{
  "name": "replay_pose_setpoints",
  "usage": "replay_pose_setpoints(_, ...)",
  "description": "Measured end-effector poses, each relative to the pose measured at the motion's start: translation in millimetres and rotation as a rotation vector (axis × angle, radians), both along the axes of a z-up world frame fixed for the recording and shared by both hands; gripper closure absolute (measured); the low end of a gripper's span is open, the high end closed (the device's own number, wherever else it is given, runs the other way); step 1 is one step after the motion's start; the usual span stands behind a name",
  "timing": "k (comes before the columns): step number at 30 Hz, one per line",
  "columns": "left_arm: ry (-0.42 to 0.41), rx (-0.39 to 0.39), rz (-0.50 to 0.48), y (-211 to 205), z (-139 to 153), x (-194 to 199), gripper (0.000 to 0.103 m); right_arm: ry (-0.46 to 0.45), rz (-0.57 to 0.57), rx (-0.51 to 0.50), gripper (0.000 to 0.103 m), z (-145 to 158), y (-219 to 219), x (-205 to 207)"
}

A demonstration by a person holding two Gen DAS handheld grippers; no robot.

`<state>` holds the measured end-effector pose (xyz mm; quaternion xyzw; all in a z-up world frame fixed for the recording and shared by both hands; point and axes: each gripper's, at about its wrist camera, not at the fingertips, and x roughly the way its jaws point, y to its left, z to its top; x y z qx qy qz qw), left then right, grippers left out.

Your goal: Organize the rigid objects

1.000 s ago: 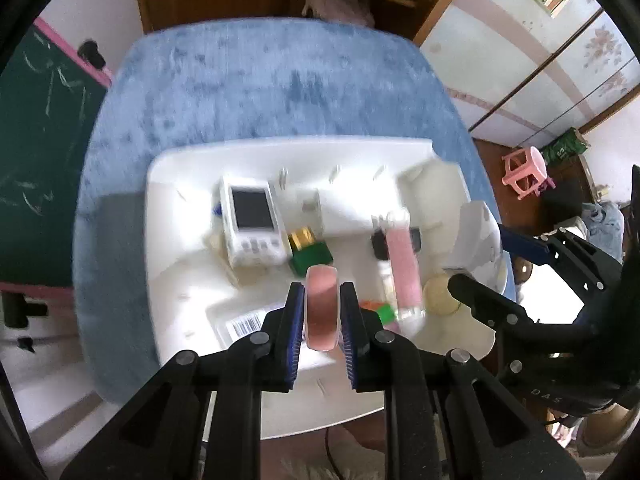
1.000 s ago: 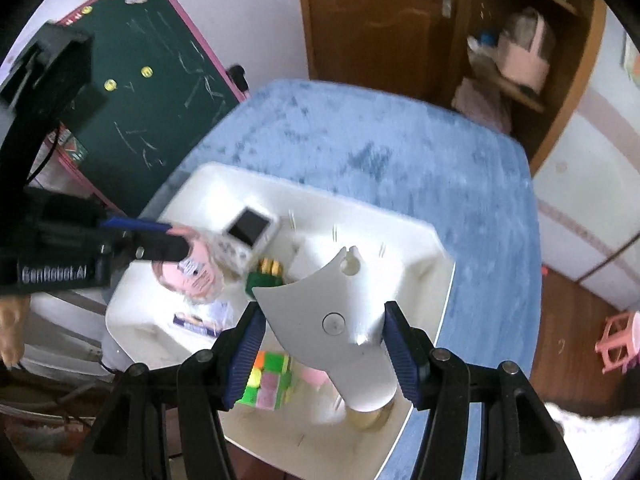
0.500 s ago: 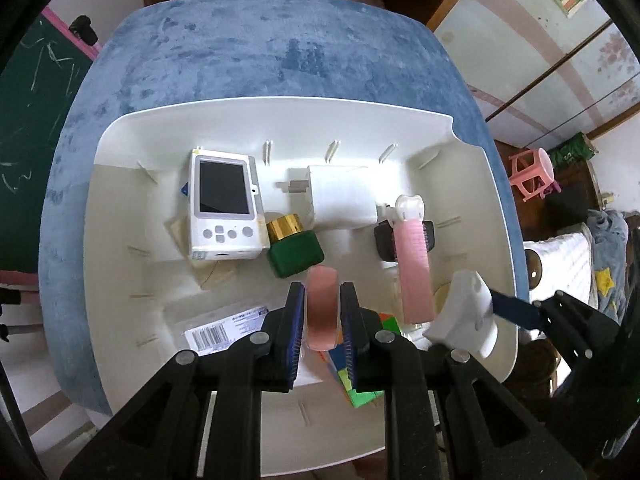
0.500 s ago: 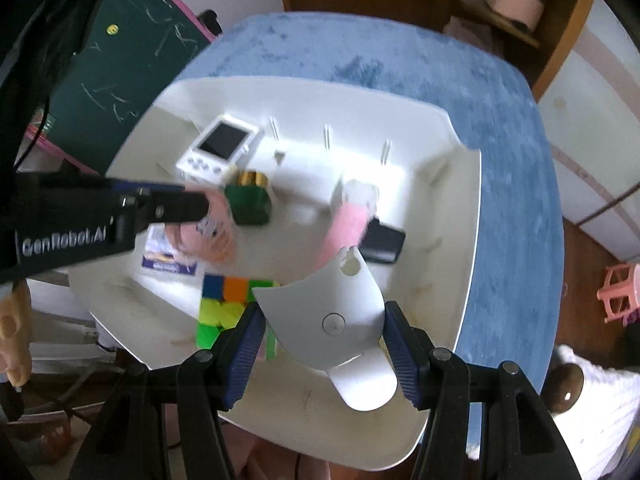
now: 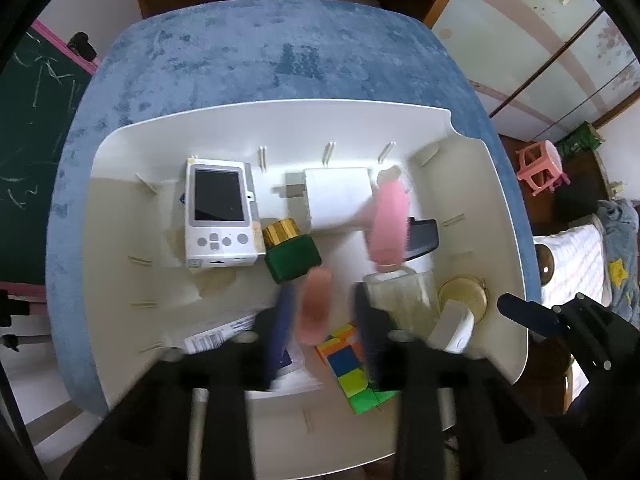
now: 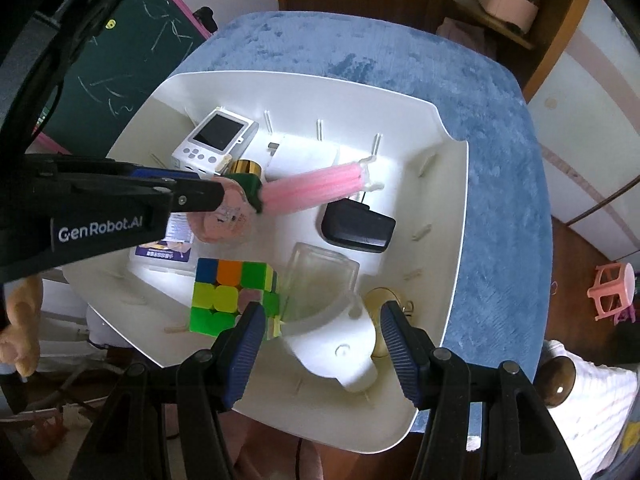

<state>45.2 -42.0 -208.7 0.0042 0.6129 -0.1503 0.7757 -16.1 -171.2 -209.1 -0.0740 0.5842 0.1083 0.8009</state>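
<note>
The left gripper point(image 5: 320, 320) has just been opening, its blurred fingers point(image 5: 280, 320) now apart from the pink round object point(image 5: 316, 304) between them (no contact visible). Below lies the white tray point(image 5: 120, 280) with a handheld console point(image 5: 218, 212), green bottle point(image 5: 292, 256) and colour cube point(image 5: 348, 364), on the blue tabletop point(image 5: 280, 56).

White tray point(image 6: 452, 208) on blue desk point(image 6: 400, 52); pink tube point(image 6: 316, 188); green bottle point(image 5: 294, 258), gold cap; multicoloured cube point(image 6: 232, 292); black adapter point(image 6: 358, 226); white handheld console point(image 5: 219, 216).
</note>
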Motion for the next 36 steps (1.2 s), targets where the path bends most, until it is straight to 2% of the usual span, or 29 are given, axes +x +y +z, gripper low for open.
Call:
replay_pose_setpoints(3, -0.032, 0.016, 0.023, 4, 7, -2, 0.036, -0.004, -0.005, 0.004, 0.042, 2, 0, 0)
replay_pose_setpoints(13, -0.069, 0.068, 0.064, 14, 33, -13, 0.036, -0.047, -0.041, 0.028, 0.042, 28, -3, 2)
replay_pose_setpoints(25, -0.223, 0.071, 0.168, 31, 117, -43, 0.036, -0.206, -0.204, 0.093, 0.042, 110, -23, -4)
replay_pose_setpoints(27, -0.247, 0.075, 0.187, 32, 130, -48, 0.036, -0.24, -0.23, 0.107, 0.04, 126, -25, -8)
replay_pose_setpoints(29, -0.261, 0.068, 0.197, 33, 140, -52, 0.036, -0.266, -0.248, 0.117, 0.029, 138, -25, -11)
replay_pose_setpoints(36, -0.326, 0.083, 0.199, 30, 167, -66, 0.036, -0.352, -0.294, 0.144, 0.023, 179, -26, -27)
